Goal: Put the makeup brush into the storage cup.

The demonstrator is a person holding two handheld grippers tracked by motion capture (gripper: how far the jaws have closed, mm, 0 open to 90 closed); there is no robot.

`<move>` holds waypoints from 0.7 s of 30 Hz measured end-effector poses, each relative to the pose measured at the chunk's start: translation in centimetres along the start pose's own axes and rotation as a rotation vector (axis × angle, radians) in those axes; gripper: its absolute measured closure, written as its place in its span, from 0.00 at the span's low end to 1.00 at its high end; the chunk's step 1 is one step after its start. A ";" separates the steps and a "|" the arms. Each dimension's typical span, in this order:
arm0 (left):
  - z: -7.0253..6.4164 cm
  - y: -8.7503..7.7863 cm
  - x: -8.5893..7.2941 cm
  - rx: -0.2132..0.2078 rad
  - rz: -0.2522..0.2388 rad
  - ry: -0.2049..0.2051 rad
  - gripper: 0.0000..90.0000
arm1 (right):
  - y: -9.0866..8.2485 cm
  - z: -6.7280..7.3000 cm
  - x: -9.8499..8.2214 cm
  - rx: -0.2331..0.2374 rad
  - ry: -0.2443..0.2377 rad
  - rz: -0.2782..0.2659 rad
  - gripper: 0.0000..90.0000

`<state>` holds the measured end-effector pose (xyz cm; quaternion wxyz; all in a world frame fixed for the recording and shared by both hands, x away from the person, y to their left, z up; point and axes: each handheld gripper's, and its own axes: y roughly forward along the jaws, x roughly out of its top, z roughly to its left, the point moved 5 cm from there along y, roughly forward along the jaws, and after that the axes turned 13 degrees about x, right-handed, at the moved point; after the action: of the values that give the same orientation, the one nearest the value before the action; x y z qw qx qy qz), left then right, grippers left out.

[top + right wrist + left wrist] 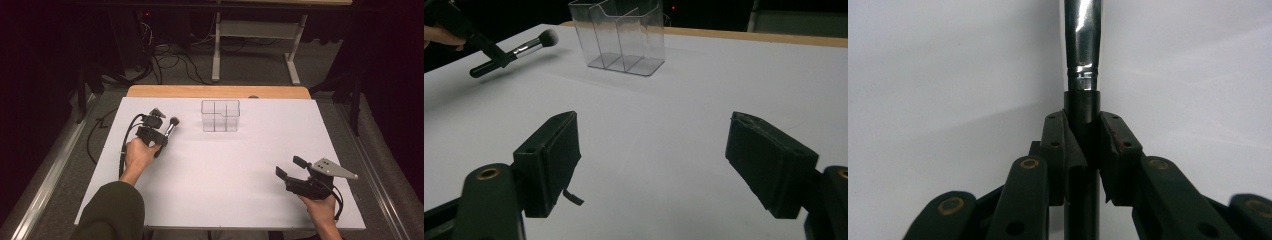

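A makeup brush (169, 129) with a black handle, silver ferrule and soft tip is lifted off the white table at the left. My left gripper (159, 142) is shut on its handle; in the left gripper view both pads clamp the black handle (1082, 150) below the silver ferrule (1082, 35). The right gripper view has the brush (519, 49) at the far left, tilted, tip toward the clear organizer (621, 35). That clear compartmented organizer (220, 116) stands upright at the back centre. My right gripper (289, 168) rests at the front right, open, nothing between its jaws (654, 165).
The white table top (225, 165) has a wooden strip (220, 92) along its far edge. Beyond it on the floor are cables (165, 60) and a grey stand's legs (252, 50). A metal rail (50, 170) runs along the left.
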<state>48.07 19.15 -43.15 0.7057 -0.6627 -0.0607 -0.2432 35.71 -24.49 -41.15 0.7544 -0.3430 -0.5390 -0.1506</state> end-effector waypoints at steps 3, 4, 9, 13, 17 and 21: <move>-0.1 -0.6 0.0 -0.014 -0.020 0.005 0.82 | 0.0 0.0 0.0 0.002 0.001 0.002 0.26; -0.1 -0.8 -0.1 -0.014 -0.028 0.011 0.82 | 0.0 0.0 0.0 0.000 -0.002 0.002 0.26; -0.2 -2.0 -0.2 -0.040 -0.075 0.003 0.82 | 0.0 0.0 0.0 0.001 0.000 0.001 0.26; -0.5 -3.1 -0.3 -0.059 -0.114 0.014 0.82 | 0.1 0.0 -0.1 0.002 0.003 0.005 0.26; -0.9 -4.0 -0.6 -0.076 -0.147 0.020 0.82 | -0.1 0.1 0.0 -0.002 0.004 0.000 0.26; -1.1 -4.7 -1.0 -0.096 -0.177 0.029 0.82 | 0.1 0.1 0.0 0.003 0.003 0.002 0.26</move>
<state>45.00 18.35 -39.44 0.6498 -0.6842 -0.0971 -0.3167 35.69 -24.38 -41.19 0.7560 -0.3422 -0.5376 -0.1496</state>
